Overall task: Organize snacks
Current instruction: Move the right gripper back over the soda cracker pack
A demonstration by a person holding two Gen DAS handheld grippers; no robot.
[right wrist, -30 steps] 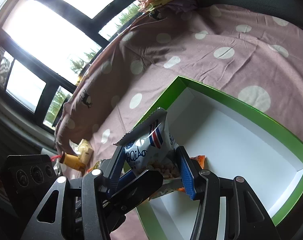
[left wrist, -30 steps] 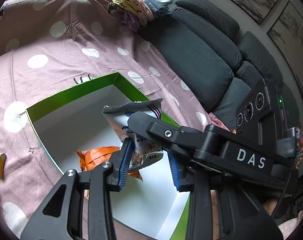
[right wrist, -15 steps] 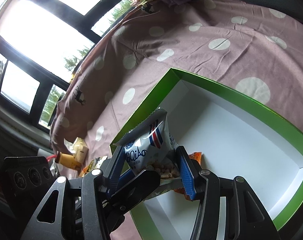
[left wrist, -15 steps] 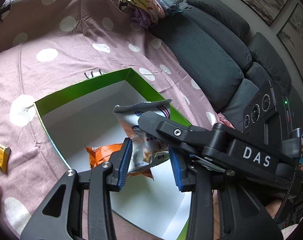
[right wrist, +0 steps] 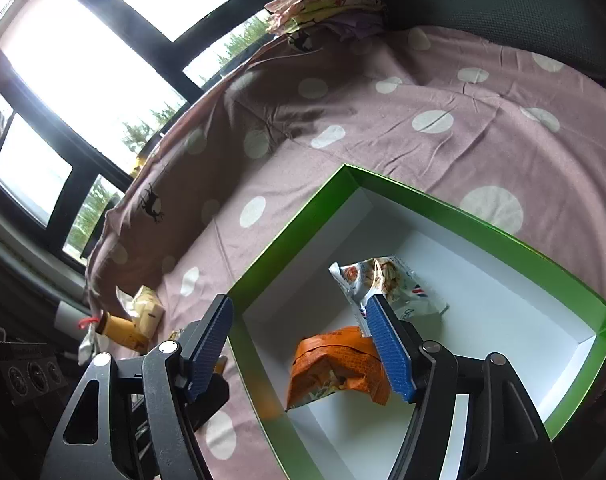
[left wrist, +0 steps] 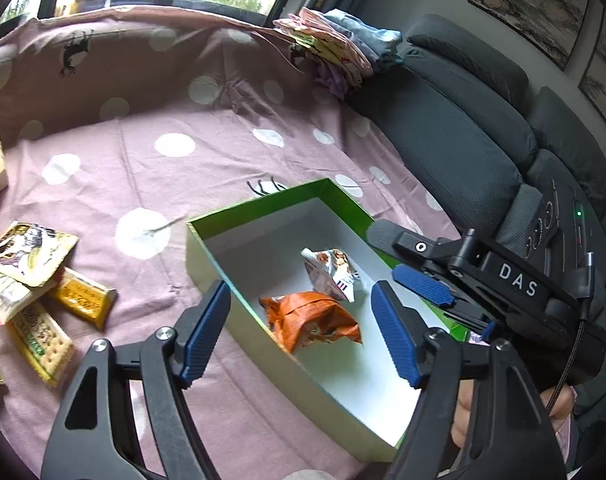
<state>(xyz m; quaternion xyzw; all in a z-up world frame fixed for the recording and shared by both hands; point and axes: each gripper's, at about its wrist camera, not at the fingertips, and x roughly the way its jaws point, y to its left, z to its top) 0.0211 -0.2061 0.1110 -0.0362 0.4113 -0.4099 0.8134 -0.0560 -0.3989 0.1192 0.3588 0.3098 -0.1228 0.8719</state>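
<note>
Left wrist view alone shows loose snacks (left wrist: 35, 280) outside the box (left wrist: 239, 304); both tools opening, empty.

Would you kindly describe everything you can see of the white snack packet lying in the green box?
The white snack packet is a small, crinkled, glossy pouch that looks like foil or plastic, printed with nuts or puffs, red and blue stripes and blue lettering. Its end seals are serrated. It lies flat and loose on the white floor of the green box, just beyond the orange packet; whether they touch is unclear. No gripper pads press on it.
</note>
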